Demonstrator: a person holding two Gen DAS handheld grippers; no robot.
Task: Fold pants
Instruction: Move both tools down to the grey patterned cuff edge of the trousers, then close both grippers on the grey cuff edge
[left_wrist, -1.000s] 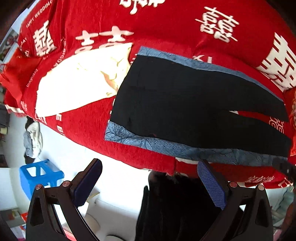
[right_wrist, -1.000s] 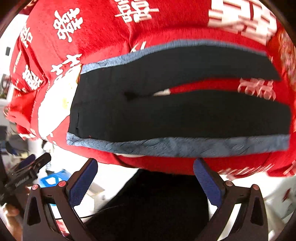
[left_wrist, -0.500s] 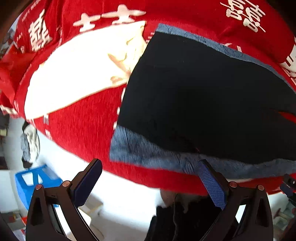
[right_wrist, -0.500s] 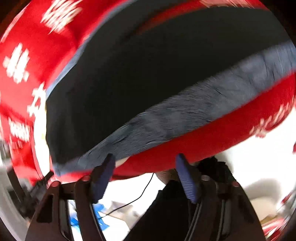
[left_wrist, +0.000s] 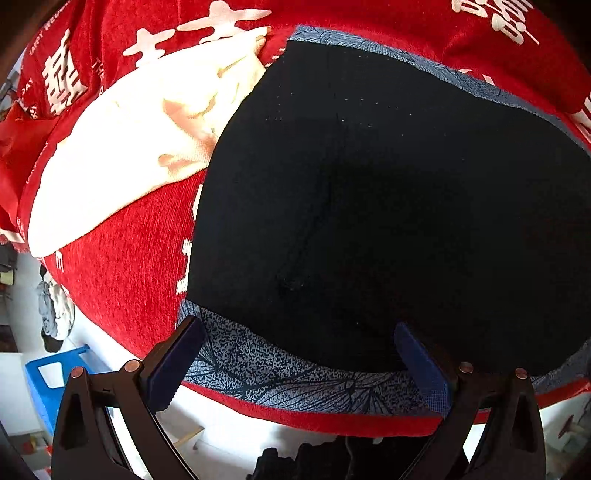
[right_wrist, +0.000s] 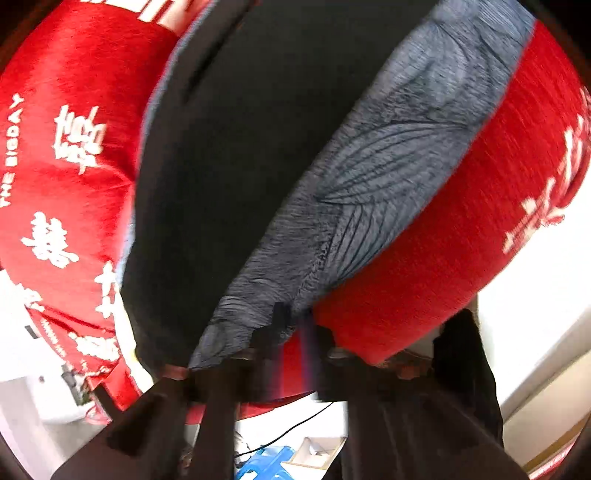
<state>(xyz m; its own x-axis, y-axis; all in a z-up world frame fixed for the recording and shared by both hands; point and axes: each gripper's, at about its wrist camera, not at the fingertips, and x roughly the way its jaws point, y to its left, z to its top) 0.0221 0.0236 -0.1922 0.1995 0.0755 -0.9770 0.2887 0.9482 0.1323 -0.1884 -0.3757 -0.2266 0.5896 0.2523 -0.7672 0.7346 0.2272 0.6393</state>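
Pants: black pants (left_wrist: 388, 206) with a grey-blue leaf-print side band (left_wrist: 295, 373) lie spread flat on the red cloth (left_wrist: 122, 280); the near band runs along the table's front edge, a 2nd band shows along the far side
Red cloth: covered in white characters; it drapes over the table edge
White garment: a pale cloth (left_wrist: 122, 147) lies on the red cloth, just left of the pants' end, touching it at the far corner
Left gripper: the left gripper (left_wrist: 306, 365) hangs over the near band with its 2 blue pads (left_wrist: 177, 354) spread wide; the band lies between them, nothing pinched
Right gripper: the right gripper (right_wrist: 291, 332) has just snapped its jaws together; the pads meet at the grey band's edge (right_wrist: 369, 173) near the table's front, and fabric bunches there, so it looks pinched, though blur hides the contact itself
Floor: a blue stool (left_wrist: 44, 384) stands below the table at left
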